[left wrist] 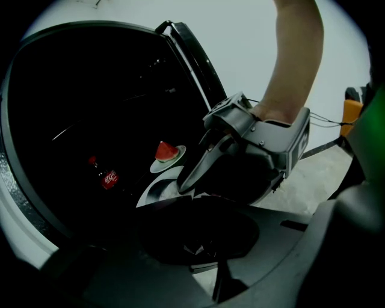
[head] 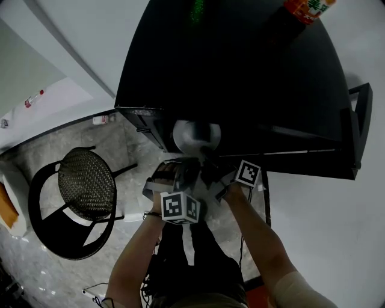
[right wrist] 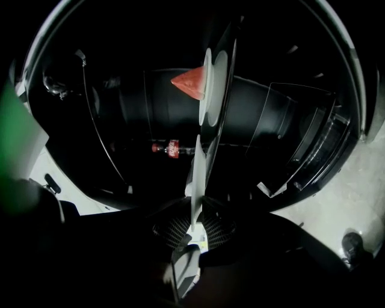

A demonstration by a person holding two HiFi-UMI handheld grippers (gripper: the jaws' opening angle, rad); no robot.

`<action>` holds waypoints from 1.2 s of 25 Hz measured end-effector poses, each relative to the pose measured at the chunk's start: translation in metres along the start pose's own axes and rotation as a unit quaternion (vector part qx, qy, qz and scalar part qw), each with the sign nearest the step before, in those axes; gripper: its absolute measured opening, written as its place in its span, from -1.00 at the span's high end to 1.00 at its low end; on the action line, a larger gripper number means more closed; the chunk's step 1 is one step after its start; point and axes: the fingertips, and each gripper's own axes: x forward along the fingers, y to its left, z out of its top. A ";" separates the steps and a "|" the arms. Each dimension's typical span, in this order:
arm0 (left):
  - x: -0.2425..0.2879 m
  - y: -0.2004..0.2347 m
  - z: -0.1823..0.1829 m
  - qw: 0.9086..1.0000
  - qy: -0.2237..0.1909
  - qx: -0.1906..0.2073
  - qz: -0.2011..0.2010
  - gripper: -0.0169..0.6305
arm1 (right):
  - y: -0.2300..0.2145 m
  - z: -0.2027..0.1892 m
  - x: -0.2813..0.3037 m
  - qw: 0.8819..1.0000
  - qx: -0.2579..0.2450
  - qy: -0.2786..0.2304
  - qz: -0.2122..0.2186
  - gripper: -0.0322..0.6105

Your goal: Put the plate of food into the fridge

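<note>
I hold a pale plate (head: 195, 137) level at the open front of the black fridge (head: 240, 72). What lies on it I cannot make out. My right gripper (right wrist: 195, 225) is shut on the plate's rim (right wrist: 197, 174), seen edge-on between its ribbed pads. The left gripper view shows the right gripper (left wrist: 192, 180) clamping the plate's lit rim (left wrist: 157, 191). My left gripper (head: 180, 161) reaches the plate's near edge from below. Its jaws are dark, with the plate's shadowed disc (left wrist: 198, 231) running into them. Inside, a small plate with a watermelon wedge (left wrist: 168, 157) stands on a shelf.
A cola bottle (right wrist: 171, 147) stands upright inside the fridge near the watermelon plate (right wrist: 210, 90). The fridge door (head: 358, 120) hangs open at the right. An orange packet (head: 310, 7) lies on the fridge top. A black mesh chair (head: 84, 186) stands on the floor to my left.
</note>
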 end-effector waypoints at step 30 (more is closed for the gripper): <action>0.043 0.011 -0.016 0.999 0.035 -0.018 0.019 0.83 | 0.009 -0.001 0.019 0.991 -0.100 0.086 -0.008 0.56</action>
